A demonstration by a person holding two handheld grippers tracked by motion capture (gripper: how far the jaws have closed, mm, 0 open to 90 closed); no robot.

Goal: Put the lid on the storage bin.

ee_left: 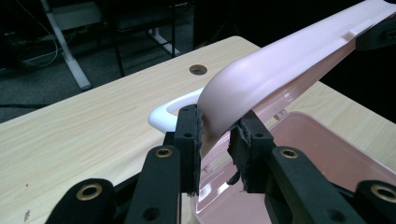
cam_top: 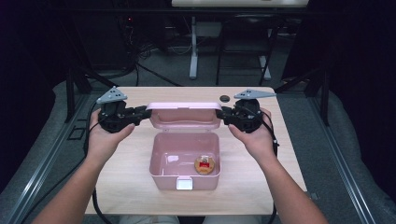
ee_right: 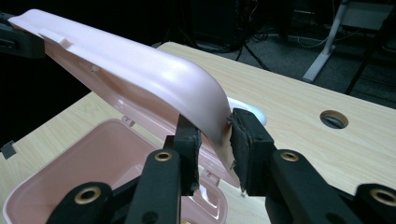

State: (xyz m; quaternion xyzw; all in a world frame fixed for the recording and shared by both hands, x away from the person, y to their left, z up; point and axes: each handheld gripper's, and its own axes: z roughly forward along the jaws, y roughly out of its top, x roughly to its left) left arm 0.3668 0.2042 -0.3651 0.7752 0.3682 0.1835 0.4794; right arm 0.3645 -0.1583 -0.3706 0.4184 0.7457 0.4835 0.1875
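Observation:
A pink plastic box [cam_top: 161,158] stands open in the middle of the wooden table [cam_top: 116,163]. Its hinged lid [cam_top: 184,114] is raised behind it, held by both ends. My left gripper [cam_top: 144,112] is shut on the lid's left corner, which sits between its pads in the left gripper view [ee_left: 217,135]. My right gripper [cam_top: 223,113] is shut on the right corner, again clamped in the right gripper view [ee_right: 215,135]. A small round brown item with a red centre [cam_top: 204,164] lies in the box at its front right. A white latch [cam_top: 184,183] sits on the front wall.
A white handle [ee_left: 163,112] juts from the back of the box, resting near the tabletop. A round cable hole [cam_top: 225,98] lies in the table behind the lid. Beyond the far edge, desk legs [cam_top: 193,51] and cables stand on the dark floor.

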